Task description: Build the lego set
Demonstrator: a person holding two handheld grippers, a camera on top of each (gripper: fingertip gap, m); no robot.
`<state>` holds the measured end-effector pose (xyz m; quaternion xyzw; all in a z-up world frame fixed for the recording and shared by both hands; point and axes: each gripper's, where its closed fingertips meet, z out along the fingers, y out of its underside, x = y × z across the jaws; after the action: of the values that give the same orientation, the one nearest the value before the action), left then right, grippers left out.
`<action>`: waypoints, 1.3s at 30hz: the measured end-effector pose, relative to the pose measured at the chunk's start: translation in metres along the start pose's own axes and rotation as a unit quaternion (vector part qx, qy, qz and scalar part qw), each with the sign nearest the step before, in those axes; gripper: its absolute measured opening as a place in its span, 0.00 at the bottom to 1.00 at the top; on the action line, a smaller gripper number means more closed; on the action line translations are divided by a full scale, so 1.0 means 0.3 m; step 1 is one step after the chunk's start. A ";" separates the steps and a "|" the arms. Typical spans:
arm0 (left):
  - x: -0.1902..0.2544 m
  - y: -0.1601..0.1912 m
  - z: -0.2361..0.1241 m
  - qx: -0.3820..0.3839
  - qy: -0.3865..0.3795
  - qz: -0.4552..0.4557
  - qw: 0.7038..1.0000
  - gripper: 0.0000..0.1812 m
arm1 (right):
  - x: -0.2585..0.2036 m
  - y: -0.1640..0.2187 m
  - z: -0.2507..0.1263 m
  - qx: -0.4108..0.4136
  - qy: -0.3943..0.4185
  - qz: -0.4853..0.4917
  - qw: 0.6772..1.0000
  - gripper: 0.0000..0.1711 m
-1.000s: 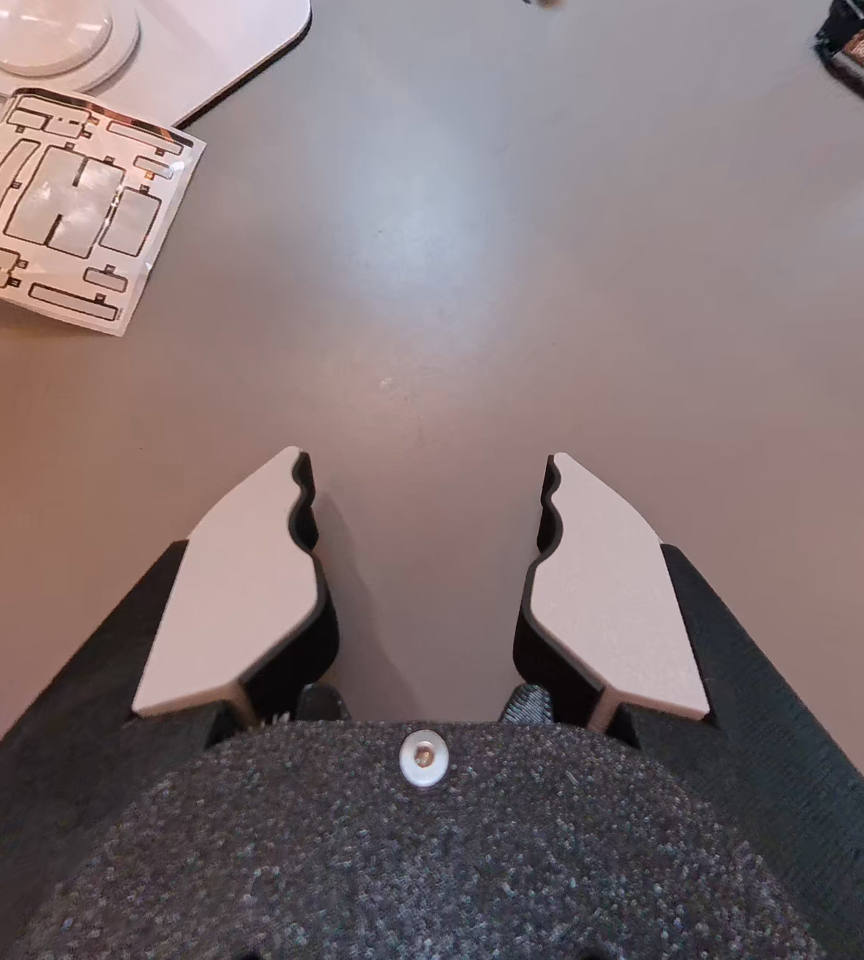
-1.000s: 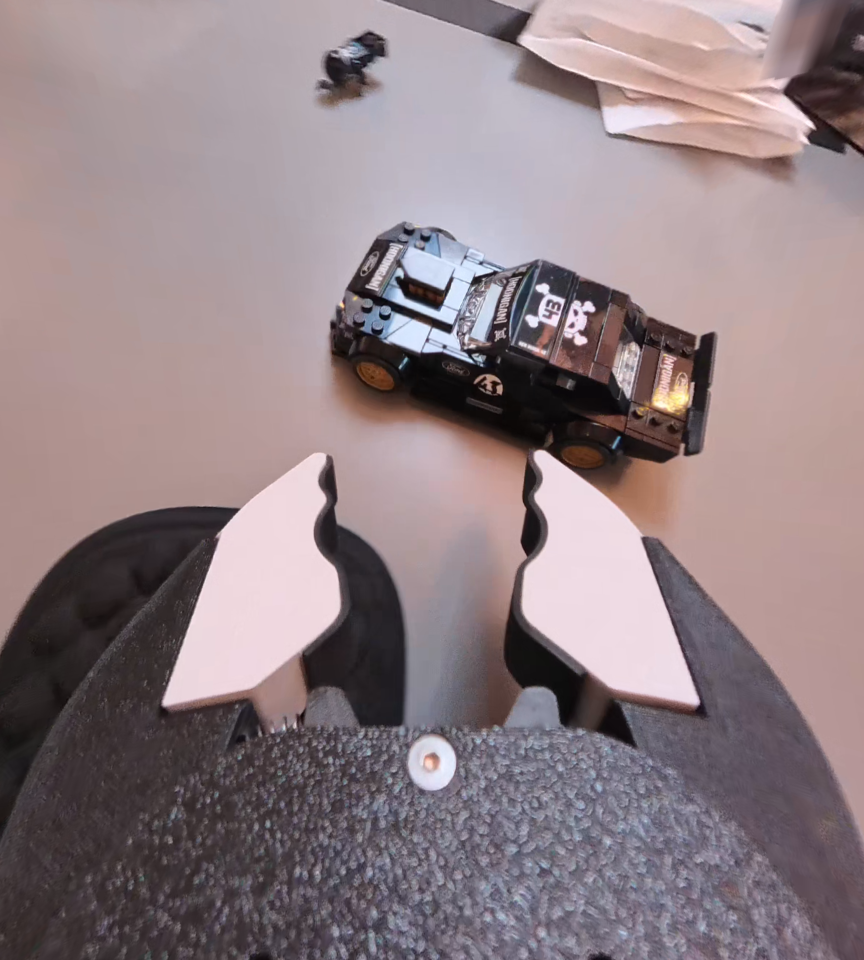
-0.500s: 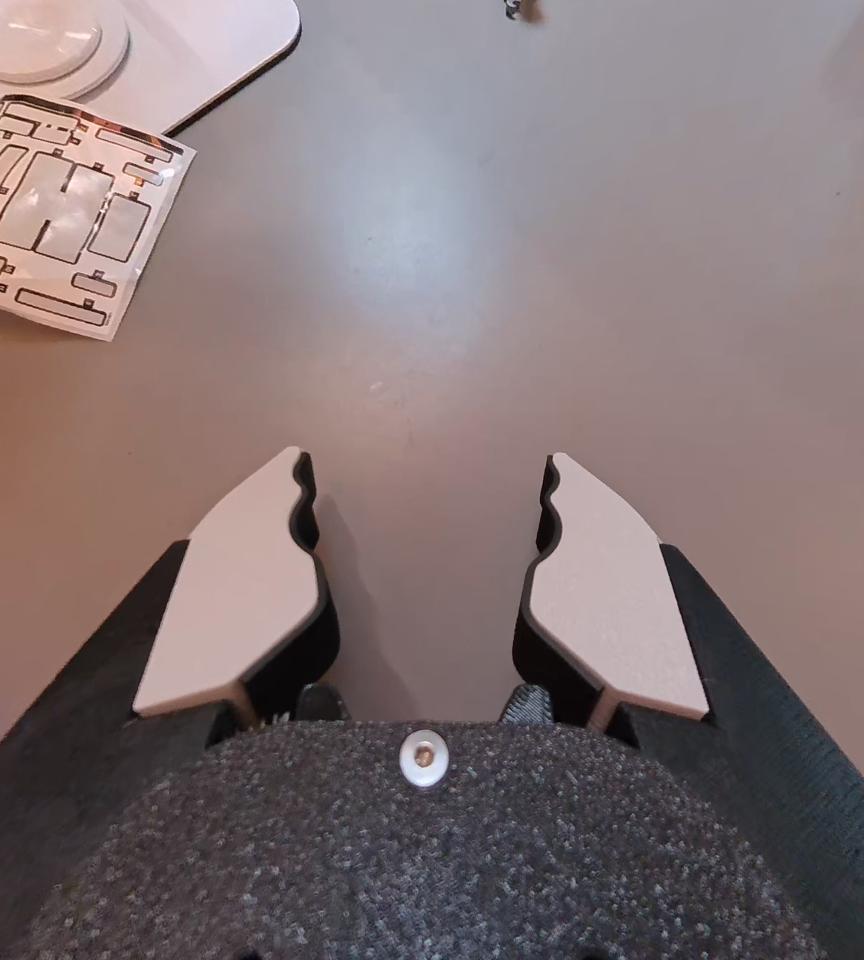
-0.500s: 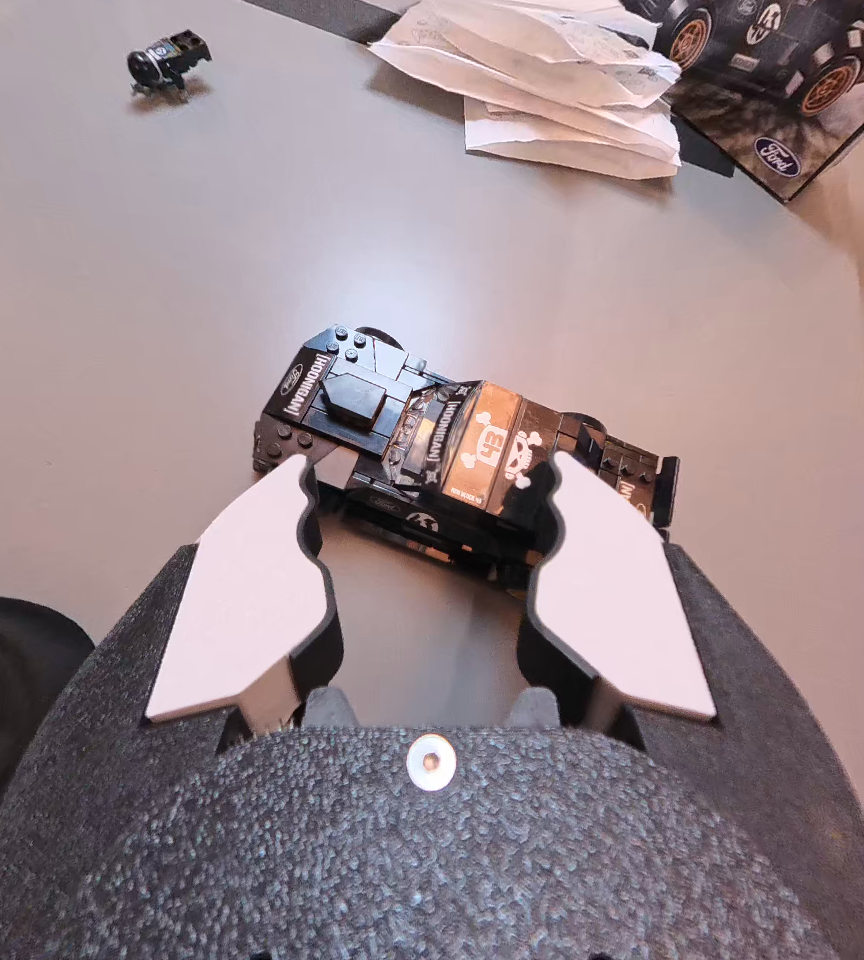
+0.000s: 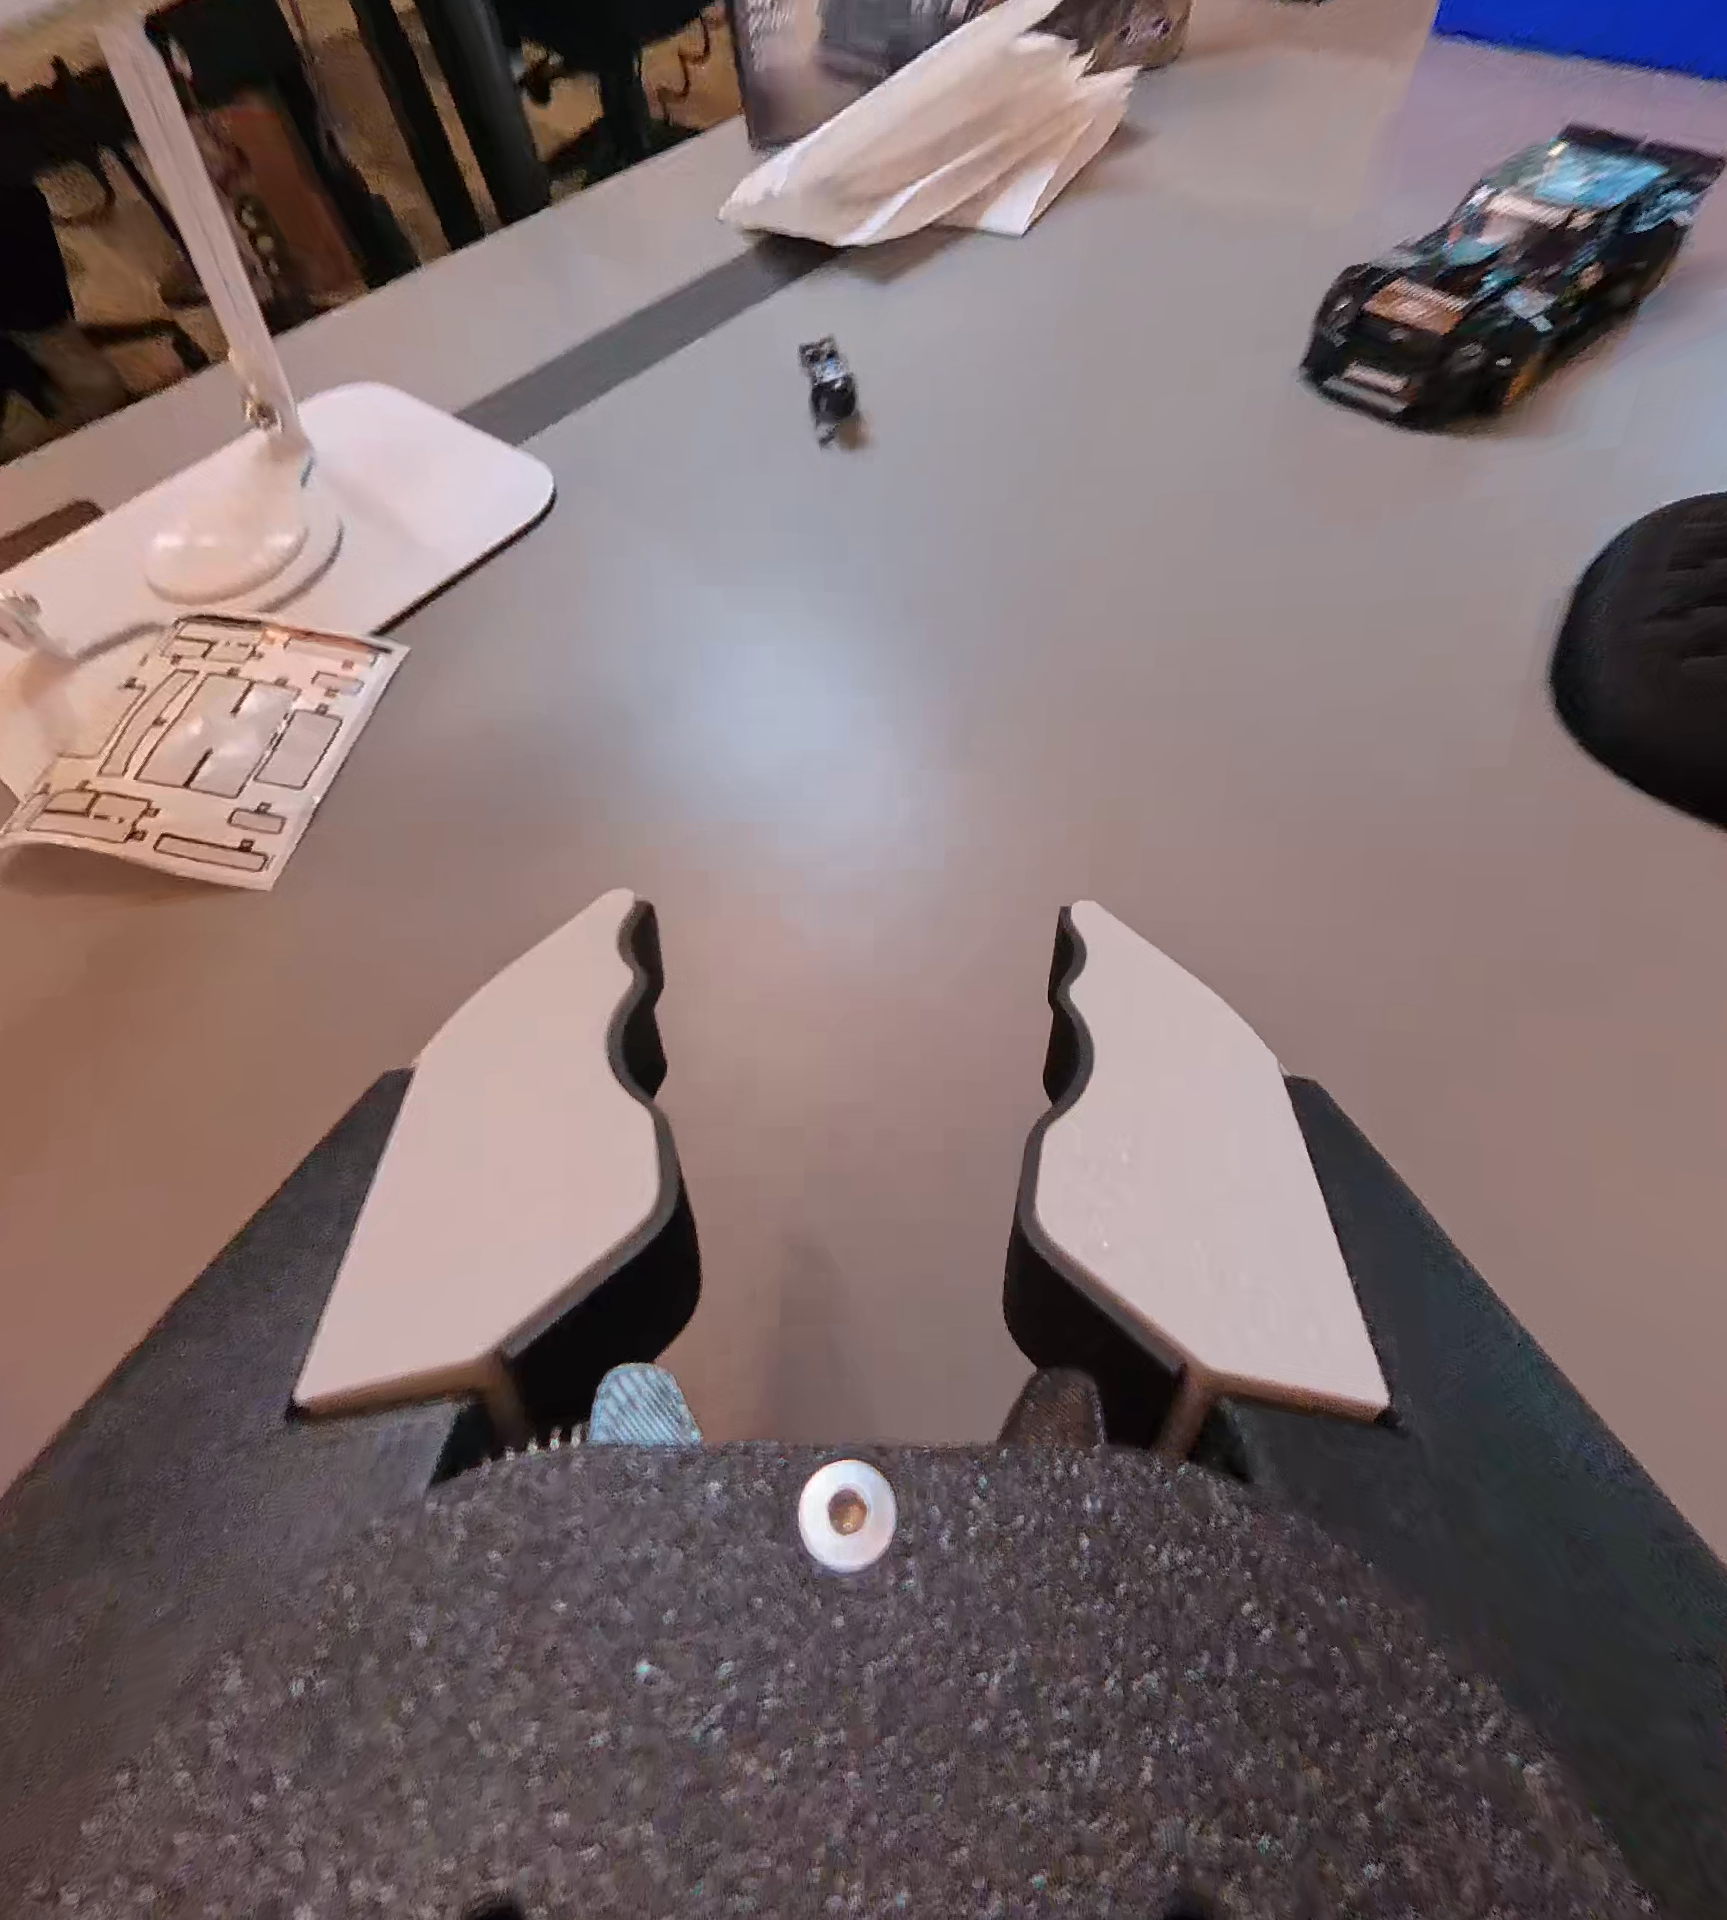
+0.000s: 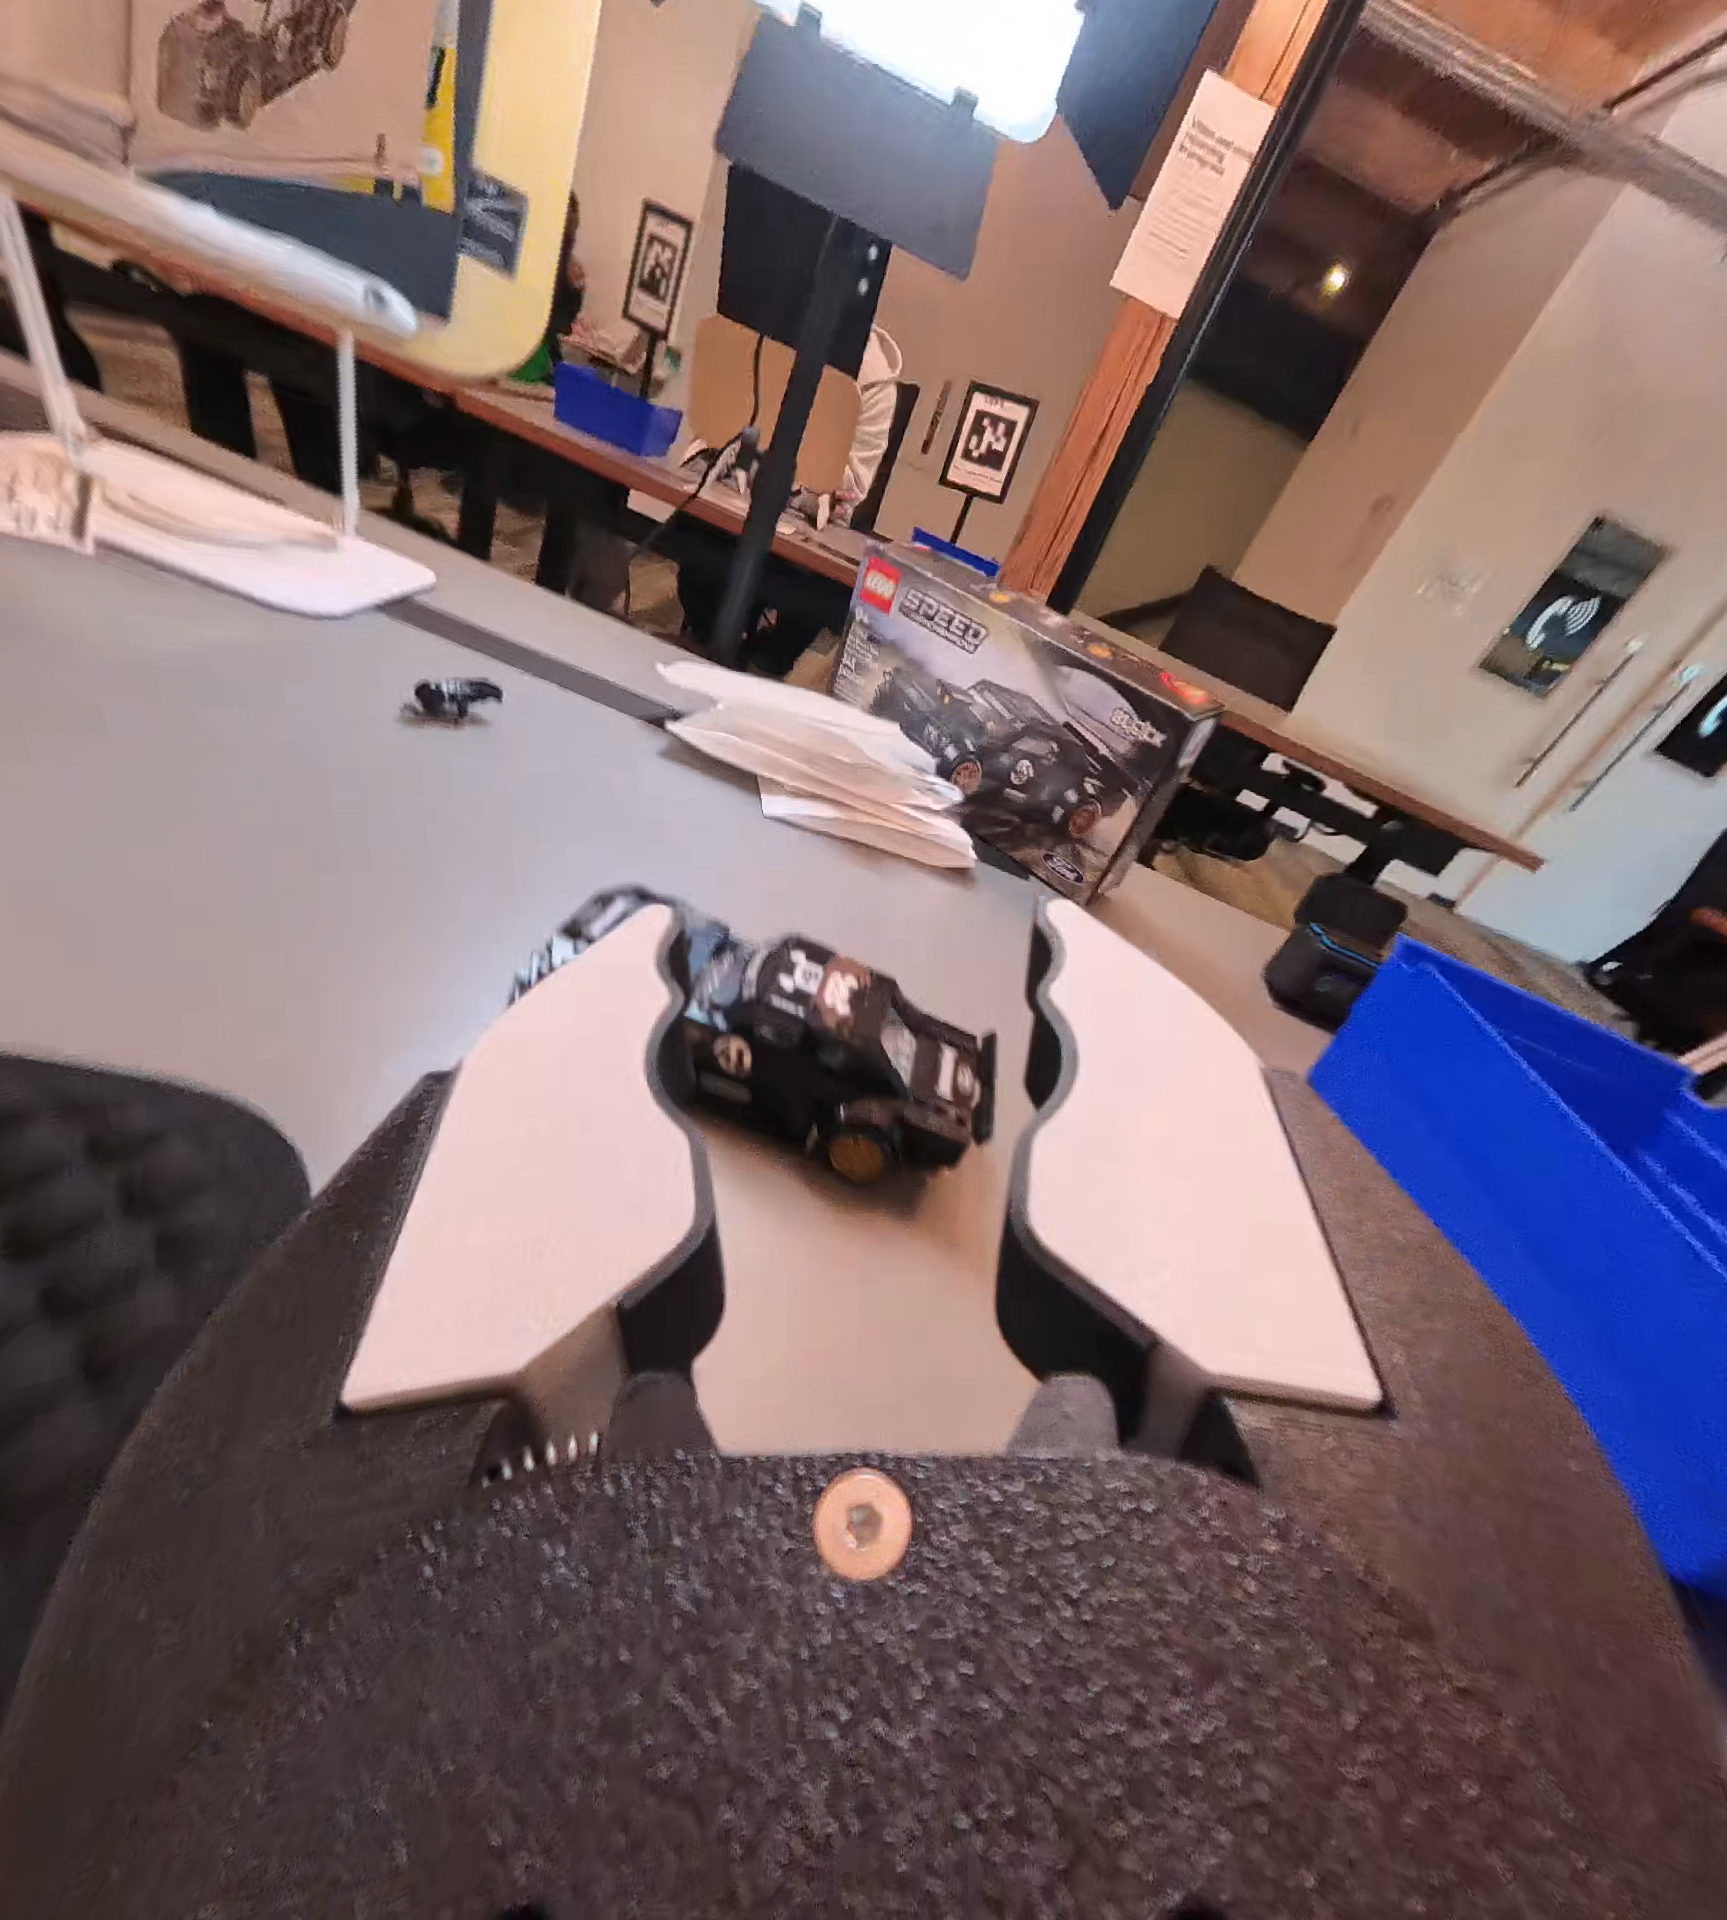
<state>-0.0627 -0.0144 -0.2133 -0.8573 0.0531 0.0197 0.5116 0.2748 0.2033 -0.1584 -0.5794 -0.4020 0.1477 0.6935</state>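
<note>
1. Now the left gripper point(image 5: 854, 971) hangs over bare grey table point(image 5: 838, 644), its jaws spread wide with nothing between them.
2. Likewise the right gripper point(image 6: 854, 971) has its jaws spread and empty; the black lego car point(image 6: 817, 1039) shows through the gap between the fingers but sits farther off on the table, untouched.
3. From the left wrist view, the car point(image 5: 1503, 281) stands at the far right on its wheels, well apart from the left gripper.
4. A small black lego piece point(image 5: 828, 390) lies alone near the far middle of the table.
5. A sticker sheet point(image 5: 199, 748) lies at the left, its far edge overlapping the white lamp base point(image 5: 391, 488).
6. Crumpled white paper bags point(image 6: 817, 758) lie at the far side, just beside the lego box point(image 6: 1035, 717).
7. A black textured pad point(image 5: 1711, 665) rests at the right of the left view.
8. A blue bin point(image 6: 1586, 1226) stands at the right edge in the right wrist view.
</note>
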 end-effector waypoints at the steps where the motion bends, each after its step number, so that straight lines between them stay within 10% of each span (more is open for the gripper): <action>1: 0.020 -0.005 -0.011 0.007 0.001 0.002 1.000 0.40 | -0.003 0.028 -0.017 -0.011 -0.004 -0.011 1.000 0.32; 4: 0.076 -0.011 -0.032 0.027 0.011 -0.006 1.000 0.40 | -0.012 0.103 -0.032 -0.039 -0.030 -0.009 0.999 0.01; 8: 0.108 0.012 -0.041 0.030 0.009 -0.020 0.999 0.40 | 0.003 0.182 0.006 -0.083 -0.027 0.032 0.996 0.00; 17: 0.149 0.036 -0.024 0.014 0.018 -0.018 1.000 0.43 | -0.039 0.294 0.181 -0.242 -0.164 -0.083 0.953 0.43; 27: 0.141 0.073 0.002 -0.025 0.001 -0.017 1.000 0.44 | -0.044 0.360 0.296 -0.349 -0.258 -0.198 0.879 0.33; 39: 0.105 0.096 -0.017 -0.042 -0.032 -0.010 0.999 0.44 | -0.279 0.261 0.342 -0.315 -0.307 -0.213 0.873 0.33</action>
<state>-0.0348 -0.0348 -0.2388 -0.8775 0.0273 0.0444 0.4767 0.1676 0.2398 -0.2625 -0.5931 -0.7333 0.0321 0.3309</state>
